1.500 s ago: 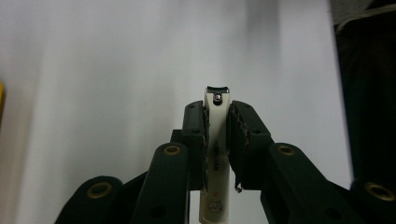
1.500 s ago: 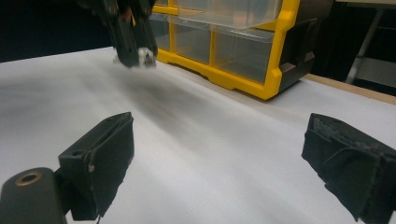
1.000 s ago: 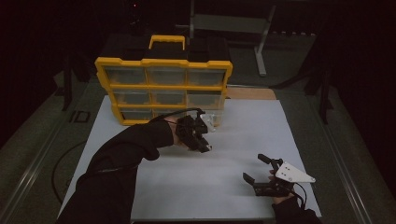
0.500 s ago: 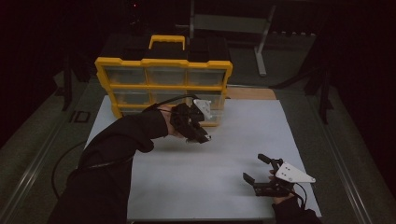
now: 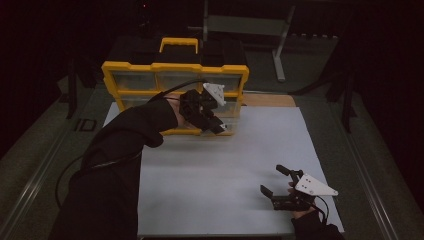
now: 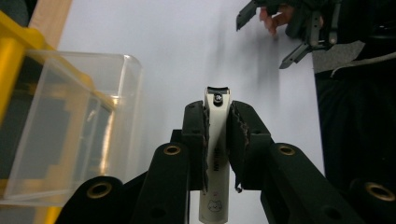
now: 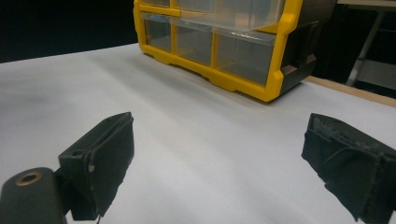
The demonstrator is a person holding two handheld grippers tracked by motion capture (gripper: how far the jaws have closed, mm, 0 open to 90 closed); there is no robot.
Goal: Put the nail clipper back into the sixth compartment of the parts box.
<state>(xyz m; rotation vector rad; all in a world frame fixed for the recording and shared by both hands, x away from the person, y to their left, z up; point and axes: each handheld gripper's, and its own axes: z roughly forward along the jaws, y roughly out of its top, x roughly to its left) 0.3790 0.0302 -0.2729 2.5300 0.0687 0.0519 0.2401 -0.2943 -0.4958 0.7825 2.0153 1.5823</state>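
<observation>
A white nail clipper point(image 6: 217, 140) with a small cat drawing stands upright between the toothed pads of my left gripper point(image 6: 217, 109), which is shut on it. In the high view my left gripper point(image 5: 216, 126) hangs above the table, just in front of the right side of the yellow drawer organizer point(image 5: 175, 70). A clear drawer point(image 6: 60, 140) sticks out of the organizer right beside the clipper. My right gripper point(image 5: 274, 180) rests on the white sheet point(image 5: 225, 165) at the near right. Its jaws stand wide apart with nothing between them point(image 7: 219, 154).
The organizer point(image 7: 252, 88) has a yellow frame, a carry handle point(image 5: 179, 44) and several clear drawers. A wooden strip point(image 5: 270, 100) lies along the sheet's far right edge. A metal stand point(image 5: 280, 50) is behind the table. Dark rails run along both sides.
My left hand has risen and moved away toward the organizer, carrying the nail clipper up level with the drawers. The right gripper has stayed where it was.
</observation>
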